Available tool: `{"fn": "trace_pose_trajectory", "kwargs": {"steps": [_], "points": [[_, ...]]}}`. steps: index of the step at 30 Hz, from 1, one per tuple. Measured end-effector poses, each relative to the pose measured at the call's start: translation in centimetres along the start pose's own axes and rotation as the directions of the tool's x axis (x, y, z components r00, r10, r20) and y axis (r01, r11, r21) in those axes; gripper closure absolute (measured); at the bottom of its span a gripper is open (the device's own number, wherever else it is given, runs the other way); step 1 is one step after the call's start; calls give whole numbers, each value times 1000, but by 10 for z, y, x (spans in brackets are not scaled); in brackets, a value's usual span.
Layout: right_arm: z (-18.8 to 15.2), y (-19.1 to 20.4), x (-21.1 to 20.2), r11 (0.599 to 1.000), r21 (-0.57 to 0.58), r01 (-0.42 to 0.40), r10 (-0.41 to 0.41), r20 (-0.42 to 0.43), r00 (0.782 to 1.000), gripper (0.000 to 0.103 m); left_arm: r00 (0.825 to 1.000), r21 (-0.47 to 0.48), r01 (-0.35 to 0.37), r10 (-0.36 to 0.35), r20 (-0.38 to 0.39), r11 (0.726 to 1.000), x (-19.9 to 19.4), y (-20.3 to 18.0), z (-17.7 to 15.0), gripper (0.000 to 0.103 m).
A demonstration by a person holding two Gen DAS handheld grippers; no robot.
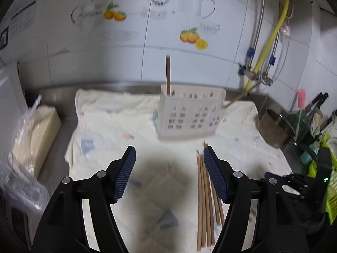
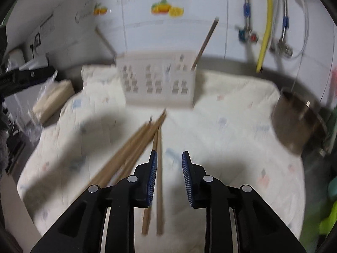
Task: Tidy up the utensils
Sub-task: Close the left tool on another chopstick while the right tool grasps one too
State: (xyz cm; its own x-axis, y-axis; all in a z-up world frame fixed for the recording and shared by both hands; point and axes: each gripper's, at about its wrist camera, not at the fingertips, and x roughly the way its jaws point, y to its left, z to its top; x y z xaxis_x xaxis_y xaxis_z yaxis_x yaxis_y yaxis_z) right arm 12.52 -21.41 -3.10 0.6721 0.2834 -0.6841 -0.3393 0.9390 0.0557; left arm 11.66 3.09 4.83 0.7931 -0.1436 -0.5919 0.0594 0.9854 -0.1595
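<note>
Wooden chopsticks (image 2: pixel 134 147) lie loose on the cloth (image 1: pixel 118 122) before the slotted holder (image 1: pixel 189 113), awaiting sorting; left gripper (image 1: pixel 169 154) gapes wide, right gripper (image 2: pixel 169 158) narrowly parted, straddling one stick, likely for picking.

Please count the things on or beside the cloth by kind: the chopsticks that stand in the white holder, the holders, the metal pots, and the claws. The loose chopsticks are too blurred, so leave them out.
Chopsticks standing in the holder: 2
White holder: 1
Metal pot: 1
Claws: 2, left claw, right claw
Total: 6
</note>
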Motion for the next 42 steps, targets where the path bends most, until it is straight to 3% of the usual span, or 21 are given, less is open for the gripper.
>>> {"fn": "trace_pose_trajectory", "kwargs": {"steps": [8,19,26,36,42], "points": [[-40,7,28,1000,-9,-9,8,-93,996,84,997,-26,-15,13,-76,1000,5,7,-47,35],[-46,12,47,1000,-20,-2,-1,-137,991,92,982,-11,41,-42,-184,999,27,-7,-92,37],[-46,9,47,999,-26,21,-24,-130,991,95,960,18,87,-79,-269,996,48,-25,-118,54],[-47,-3,45,999,-7,48,-48,-128,991,95,938,-2,116,-110,-330,993,73,-32,-126,80],[-47,-3,45,999,-7,47,-47,-126,991,95,937,6,101,-93,-336,995,80,-34,-122,82]]}}
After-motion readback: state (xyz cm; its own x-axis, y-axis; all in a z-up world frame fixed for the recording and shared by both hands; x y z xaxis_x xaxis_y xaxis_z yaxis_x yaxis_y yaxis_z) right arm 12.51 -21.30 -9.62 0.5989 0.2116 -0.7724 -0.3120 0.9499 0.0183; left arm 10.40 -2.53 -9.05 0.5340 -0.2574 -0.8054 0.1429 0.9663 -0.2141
